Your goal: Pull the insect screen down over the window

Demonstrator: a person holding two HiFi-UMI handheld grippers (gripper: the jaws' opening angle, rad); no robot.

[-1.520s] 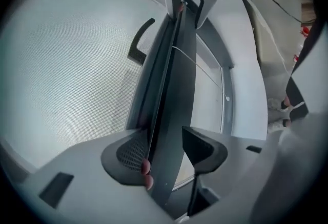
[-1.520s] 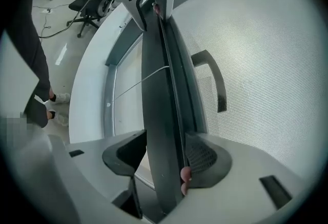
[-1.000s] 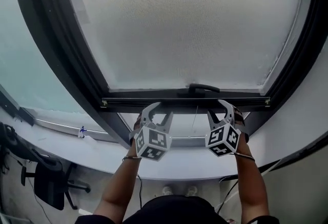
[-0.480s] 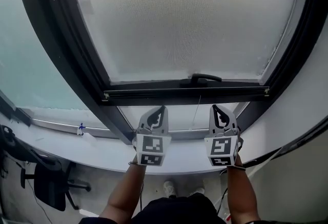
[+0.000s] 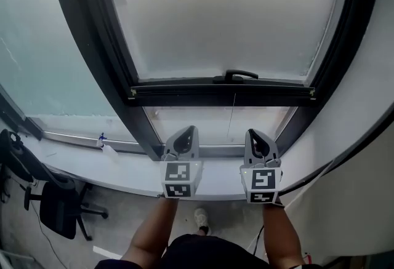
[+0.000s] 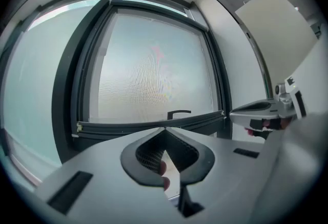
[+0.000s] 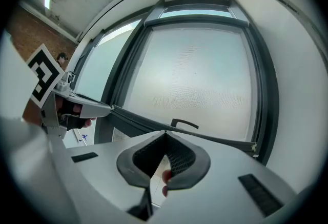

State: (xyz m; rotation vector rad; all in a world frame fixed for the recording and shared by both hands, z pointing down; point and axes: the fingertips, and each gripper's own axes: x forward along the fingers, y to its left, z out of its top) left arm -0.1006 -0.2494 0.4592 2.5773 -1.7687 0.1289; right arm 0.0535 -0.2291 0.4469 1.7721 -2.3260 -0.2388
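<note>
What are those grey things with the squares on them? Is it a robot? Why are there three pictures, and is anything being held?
No robot: a person holds a tool in each hand, the left gripper and the right gripper. The cubes with squares are part of them. One picture comes from a camera on the person's head, looking down. The other two come from cameras riding on each tool, looking along its fingers. In front is an insect screen with its dark bar and handle. The bar is not down to the sill. Both tools' fingers are shut and hold nothing.
</note>
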